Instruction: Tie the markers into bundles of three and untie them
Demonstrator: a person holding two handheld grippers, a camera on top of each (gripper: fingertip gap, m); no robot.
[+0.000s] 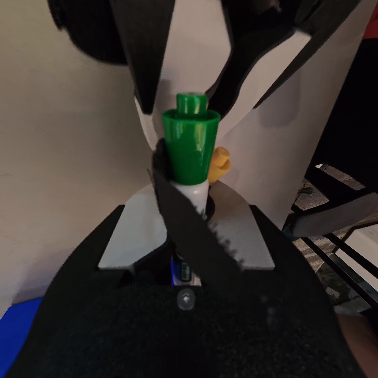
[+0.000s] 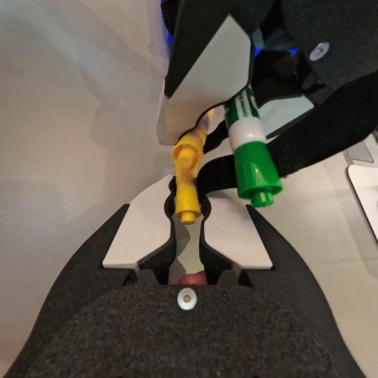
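My left gripper (image 1: pixel 204 196) is shut on a bundle of markers standing up between its fingers. A green-capped marker (image 1: pixel 190 147) is in front, with a yellow cap (image 1: pixel 221 161) behind it. A black strap (image 1: pixel 196 231) with a toothed edge crosses the green marker's white body. My right gripper (image 2: pixel 187 190) is shut on a yellow marker cap (image 2: pixel 187 204) at its fingertip notch. In the right wrist view the left gripper (image 2: pixel 225 106) comes in from above. It holds the green marker (image 2: pixel 253 163) and a second yellow cap (image 2: pixel 184 157), and the strap (image 2: pixel 306 139) loops behind them. The right gripper (image 1: pixel 182 110) also shows in the left wrist view.
The white tabletop (image 1: pixel 61 143) lies under both grippers. A black slatted frame (image 1: pixel 337 184) stands at the right. A blue object (image 1: pixel 18 327) is at the lower left. A pale flat slab (image 2: pixel 366 196) lies at the table's right. The tips of both grippers are at nearly the same place. The pale flat slab (image 2: pixel 366 196) is about 40 cm from both grippers' fingertips.
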